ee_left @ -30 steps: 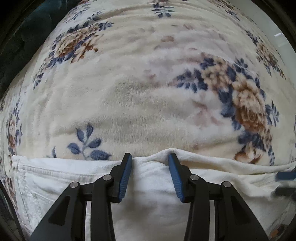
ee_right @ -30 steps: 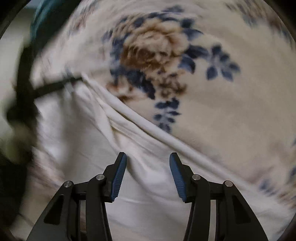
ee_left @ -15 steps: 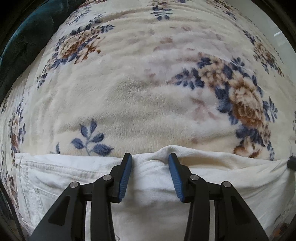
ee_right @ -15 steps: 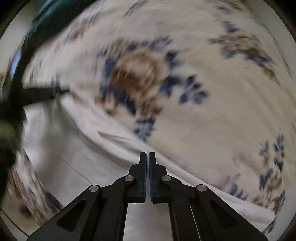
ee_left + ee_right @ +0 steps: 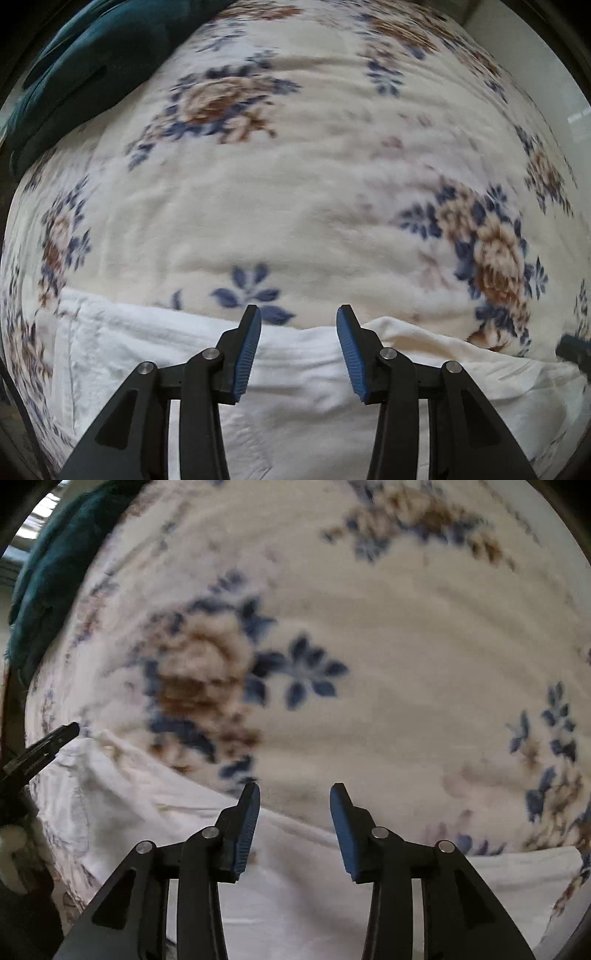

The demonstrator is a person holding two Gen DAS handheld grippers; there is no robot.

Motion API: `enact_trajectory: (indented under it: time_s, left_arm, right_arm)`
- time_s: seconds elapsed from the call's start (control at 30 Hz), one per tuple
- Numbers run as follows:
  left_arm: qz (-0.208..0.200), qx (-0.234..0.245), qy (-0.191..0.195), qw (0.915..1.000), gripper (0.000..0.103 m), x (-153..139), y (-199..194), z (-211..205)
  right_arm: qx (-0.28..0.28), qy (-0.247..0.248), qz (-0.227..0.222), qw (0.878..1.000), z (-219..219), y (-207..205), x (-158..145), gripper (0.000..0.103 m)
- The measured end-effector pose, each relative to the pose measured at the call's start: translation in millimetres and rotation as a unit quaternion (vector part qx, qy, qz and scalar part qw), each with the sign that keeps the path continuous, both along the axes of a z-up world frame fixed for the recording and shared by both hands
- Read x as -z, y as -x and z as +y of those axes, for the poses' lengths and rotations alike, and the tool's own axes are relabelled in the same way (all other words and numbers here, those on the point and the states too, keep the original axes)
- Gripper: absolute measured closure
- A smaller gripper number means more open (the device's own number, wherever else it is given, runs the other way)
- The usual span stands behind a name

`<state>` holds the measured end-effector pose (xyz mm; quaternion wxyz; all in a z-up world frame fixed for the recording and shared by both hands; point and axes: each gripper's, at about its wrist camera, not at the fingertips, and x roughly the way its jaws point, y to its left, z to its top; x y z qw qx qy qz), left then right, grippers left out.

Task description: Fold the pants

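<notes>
Pants (image 5: 303, 373) down on blanket (image 5: 295, 221). My right tool (image 5: 294, 821) snapped shut, now reopening, empty; left tool (image 5: 298, 349) half-open, holding nothing, lifted off. Fold released.

A plush cream fleece blanket (image 5: 295, 206) printed with brown roses and blue leaves covers nearly the whole surface in both wrist views, its pile lying in soft horizontal ripples under even daylight. A rumpled dark teal velvety cloth (image 5: 77, 70) lies along the blanket's far left edge, also seen at the upper left of the right wrist view (image 5: 48, 579). Beyond the blanket's far right edge shows a pale glossy floor (image 5: 546, 85) with a bright reflection on it.
</notes>
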<state>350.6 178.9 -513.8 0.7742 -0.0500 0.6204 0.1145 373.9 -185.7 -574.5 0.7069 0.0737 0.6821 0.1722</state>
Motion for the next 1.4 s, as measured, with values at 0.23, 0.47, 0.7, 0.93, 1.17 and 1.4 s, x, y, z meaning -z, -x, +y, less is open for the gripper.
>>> enact_trajectory:
  time_s: [0.23,0.47,0.7,0.93,1.17,1.4]
  left_arm:
    - [-0.004,-0.072,-0.062,0.9955,0.063,6.8,24.7,46.4]
    - [0.012,-0.096,-0.057,0.9937,0.063,25.0,47.2,84.5]
    - [0.0,-0.068,-0.045,0.9967,0.063,21.9,56.6,86.3]
    - [-0.063,-0.18,0.075,0.9789,0.045,-44.3,149.8,136.0]
    - [-0.056,-0.343,0.207,0.9146,0.042,-1.2,246.5,187.5]
    - [-0.13,-0.446,0.361,0.8082,0.04,57.2,254.3,233.5]
  right_arm:
    - [-0.141,-0.064,-0.004,0.988,141.9,7.2,-6.2,0.06]
    - [-0.238,-0.005,-0.009,0.971,221.3,0.6,29.6,0.1]
    - [-0.192,0.005,0.031,0.981,224.5,-12.3,60.9,0.098]
    - [-0.02,-0.087,0.011,0.996,144.2,34.9,-11.4,0.032]
    - [0.261,-0.142,0.113,0.948,65.6,195.0,28.7,0.028]
    - [0.398,-0.217,0.131,0.882,46.8,245.1,103.4,0.027]
